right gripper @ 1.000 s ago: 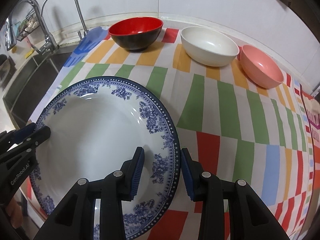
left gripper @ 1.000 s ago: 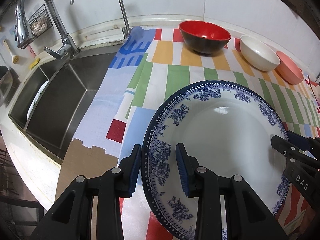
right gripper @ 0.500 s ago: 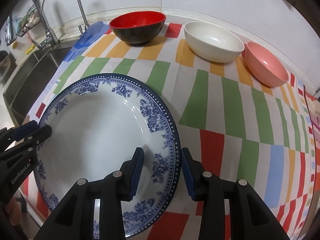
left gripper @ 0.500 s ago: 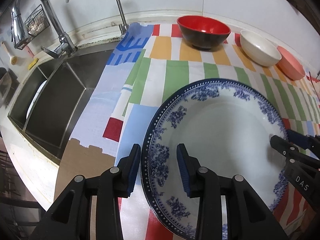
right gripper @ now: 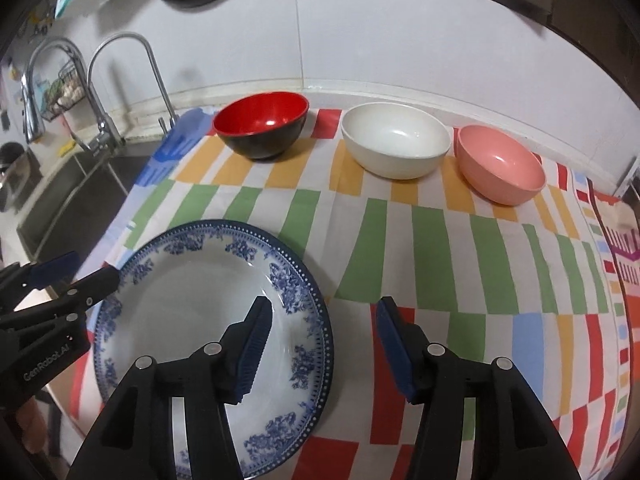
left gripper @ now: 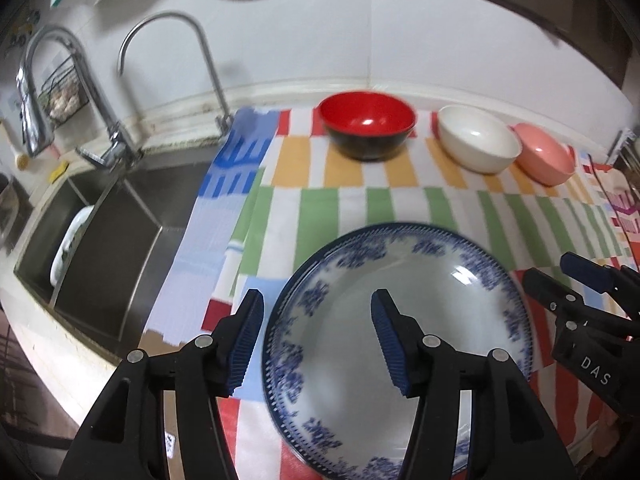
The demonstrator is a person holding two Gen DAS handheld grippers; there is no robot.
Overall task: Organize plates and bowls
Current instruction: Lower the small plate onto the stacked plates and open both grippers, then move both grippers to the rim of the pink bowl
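Plate, one, on striped cloth; three bowls behind; left gripper and right gripper just spread, holding nothing.

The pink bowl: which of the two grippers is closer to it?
Right. The right gripper straddles the plate's rim nearer the pink bowl; the left gripper straddles the opposite, sink-side rim.

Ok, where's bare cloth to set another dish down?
Widest free patch: striped cloth right of the blue-patterned plate, below the white bowl and pink bowl. A narrower band runs between plate and red bowl. Crowded: the back row, and the sink edge beside the plate.
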